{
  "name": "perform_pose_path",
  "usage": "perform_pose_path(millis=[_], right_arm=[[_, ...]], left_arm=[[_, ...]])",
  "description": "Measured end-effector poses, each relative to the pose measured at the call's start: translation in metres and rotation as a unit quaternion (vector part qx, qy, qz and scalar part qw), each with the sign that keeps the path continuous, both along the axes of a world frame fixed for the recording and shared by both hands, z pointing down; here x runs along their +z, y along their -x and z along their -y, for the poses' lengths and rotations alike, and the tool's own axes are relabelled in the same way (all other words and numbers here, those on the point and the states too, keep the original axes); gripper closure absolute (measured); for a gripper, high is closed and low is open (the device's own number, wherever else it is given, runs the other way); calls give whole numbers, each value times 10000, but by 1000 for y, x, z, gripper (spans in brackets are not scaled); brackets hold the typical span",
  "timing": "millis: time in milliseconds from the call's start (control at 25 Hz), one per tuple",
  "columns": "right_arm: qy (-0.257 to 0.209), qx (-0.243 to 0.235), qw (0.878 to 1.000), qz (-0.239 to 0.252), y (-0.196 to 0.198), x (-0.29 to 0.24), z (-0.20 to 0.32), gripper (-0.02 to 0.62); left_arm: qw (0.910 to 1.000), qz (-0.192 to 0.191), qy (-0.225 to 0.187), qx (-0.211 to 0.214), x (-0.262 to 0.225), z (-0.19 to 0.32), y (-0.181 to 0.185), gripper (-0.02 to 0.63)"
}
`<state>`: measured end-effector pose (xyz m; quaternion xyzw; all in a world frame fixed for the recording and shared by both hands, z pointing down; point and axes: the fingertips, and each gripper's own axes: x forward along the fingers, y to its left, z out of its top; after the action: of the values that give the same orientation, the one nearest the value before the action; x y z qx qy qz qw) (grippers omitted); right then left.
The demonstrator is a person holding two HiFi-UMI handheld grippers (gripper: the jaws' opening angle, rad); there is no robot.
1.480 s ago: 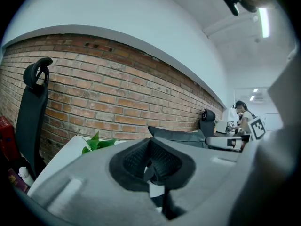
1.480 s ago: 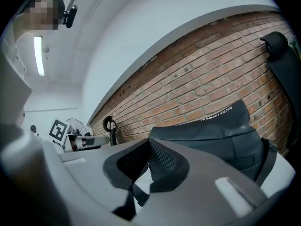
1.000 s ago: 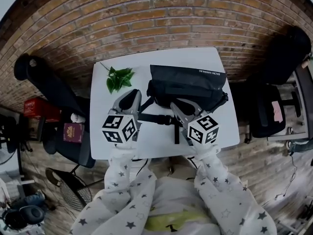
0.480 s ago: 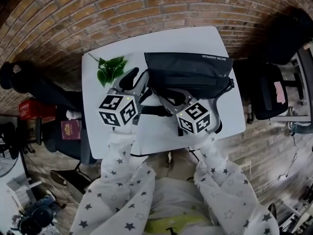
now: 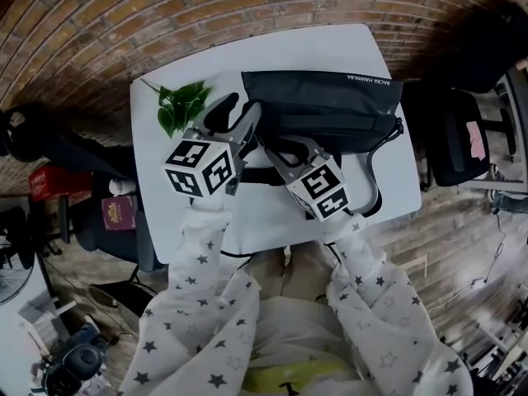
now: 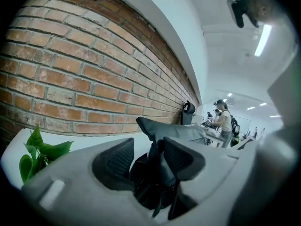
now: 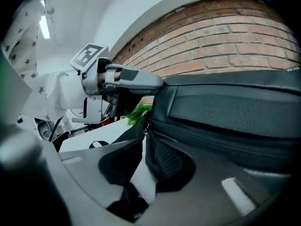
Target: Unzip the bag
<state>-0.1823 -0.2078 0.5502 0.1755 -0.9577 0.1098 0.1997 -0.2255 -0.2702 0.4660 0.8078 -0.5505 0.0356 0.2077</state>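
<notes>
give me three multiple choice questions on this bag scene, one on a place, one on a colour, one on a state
1. Where does the leaf sprig lie relative to the bag?
A. on top of it
B. on the table, to its left
C. on the floor

2. What colour is the bag?
A. black
B. red
C. yellow

3. How do the left tongs stand?
A. pressed together, nothing between
B. apart, with bag fabric between
C. out of sight

Answers:
1 B: the head view shows the green sprig on the white tabletop, left of the bag.
2 A: the bag is black all over.
3 B: the left gripper view shows the pads apart and opening, with black bag fabric between them.
</notes>
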Motion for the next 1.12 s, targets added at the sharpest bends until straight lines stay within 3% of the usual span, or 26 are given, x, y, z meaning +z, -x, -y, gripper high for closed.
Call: perform_pose_path(millis=[280, 600, 840, 1120], right_arm=[[-4, 137, 9998, -147, 4, 5, 5, 534], [-136, 279, 9994, -179, -8, -1, 4, 563], [-176, 353, 9990, -188, -13, -4, 1, 571], [-208, 591, 9978, -197, -23, -5, 3, 575]], left_arm=[[9994, -168, -55, 291, 4, 3, 3, 416], [9964, -344, -115, 762, 3, 2, -21, 416], [9944, -310, -218, 987, -1, 0, -32, 472], [9933, -204, -309, 1090, -2, -1, -38, 482]])
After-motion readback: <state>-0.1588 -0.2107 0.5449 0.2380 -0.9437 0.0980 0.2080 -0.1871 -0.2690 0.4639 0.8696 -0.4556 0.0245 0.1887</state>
